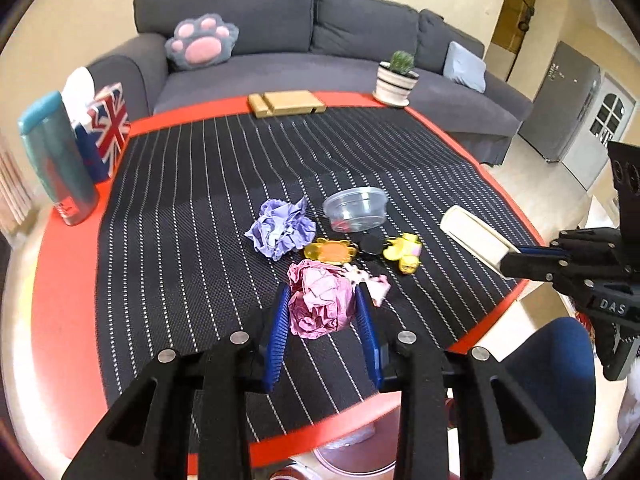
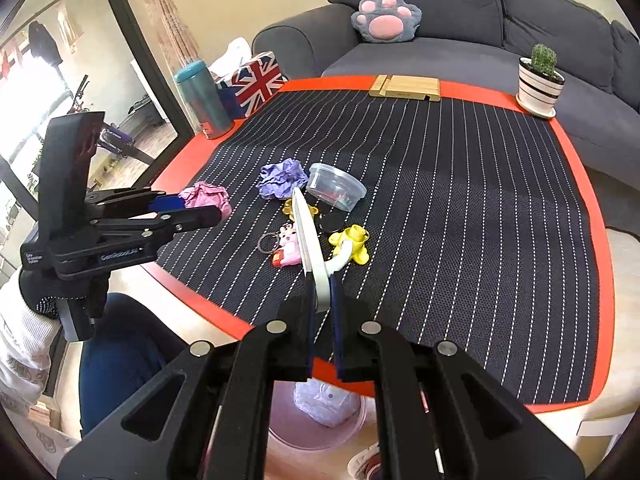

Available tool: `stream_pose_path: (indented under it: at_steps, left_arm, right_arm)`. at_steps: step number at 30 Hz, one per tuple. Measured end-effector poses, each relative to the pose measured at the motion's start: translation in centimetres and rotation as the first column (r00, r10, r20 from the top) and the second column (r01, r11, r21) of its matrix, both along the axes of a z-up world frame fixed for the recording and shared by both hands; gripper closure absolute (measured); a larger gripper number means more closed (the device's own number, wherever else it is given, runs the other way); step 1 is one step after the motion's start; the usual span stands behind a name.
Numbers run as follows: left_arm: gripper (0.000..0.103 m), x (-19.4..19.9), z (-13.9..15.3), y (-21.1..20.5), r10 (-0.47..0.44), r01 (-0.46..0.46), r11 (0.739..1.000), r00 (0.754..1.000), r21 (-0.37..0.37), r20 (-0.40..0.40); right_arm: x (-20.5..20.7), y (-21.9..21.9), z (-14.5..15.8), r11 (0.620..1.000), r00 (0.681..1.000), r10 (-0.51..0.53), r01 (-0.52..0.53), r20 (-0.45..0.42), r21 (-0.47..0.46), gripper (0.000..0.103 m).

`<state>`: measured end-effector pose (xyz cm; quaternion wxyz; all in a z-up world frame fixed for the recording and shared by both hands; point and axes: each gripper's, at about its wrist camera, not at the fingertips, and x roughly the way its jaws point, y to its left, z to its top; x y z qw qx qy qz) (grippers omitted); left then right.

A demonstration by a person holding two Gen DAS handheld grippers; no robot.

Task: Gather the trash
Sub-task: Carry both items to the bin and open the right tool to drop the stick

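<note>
My left hand-held gripper (image 1: 322, 308) pinches the pink paper wad (image 1: 320, 304), held just above the counter (image 1: 72, 280) near its front edge. My right hand-held gripper (image 2: 320, 292) is pressed tight on a white flat tool (image 2: 310, 240). The wad is springy and could slip out before reaching the bin (image 2: 316, 428) below; the purple wad (image 1: 280, 228) remains.
</note>
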<state>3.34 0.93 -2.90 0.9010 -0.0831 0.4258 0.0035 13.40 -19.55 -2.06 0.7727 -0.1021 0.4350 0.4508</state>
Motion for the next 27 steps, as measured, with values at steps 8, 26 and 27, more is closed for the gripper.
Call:
stream_pose_path:
  at_steps: [8,26,27]
  left_arm:
    - [0.071,-3.3,1.8,-1.7,-0.015,0.014,1.000,0.998,0.010,0.066]
    - [0.071,-9.1,0.3,-5.1,-0.070,0.072,0.996,0.997,-0.053,0.041]
    - [0.071,-9.2,0.2,-5.1,-0.071,0.073,0.996,0.997,-0.055,0.039]
  right_arm:
    - [-3.2,-1.3,1.1,1.000,0.999,0.031,-0.031,0.030,0.002,0.096]
    - [-9.5,-3.2,-0.7,0.991,0.992,0.127,-0.127,-0.016,-0.036,0.096]
    - [-9.6,-3.2,-0.9,0.991,0.992,0.128,-0.129,-0.022,-0.040,0.096]
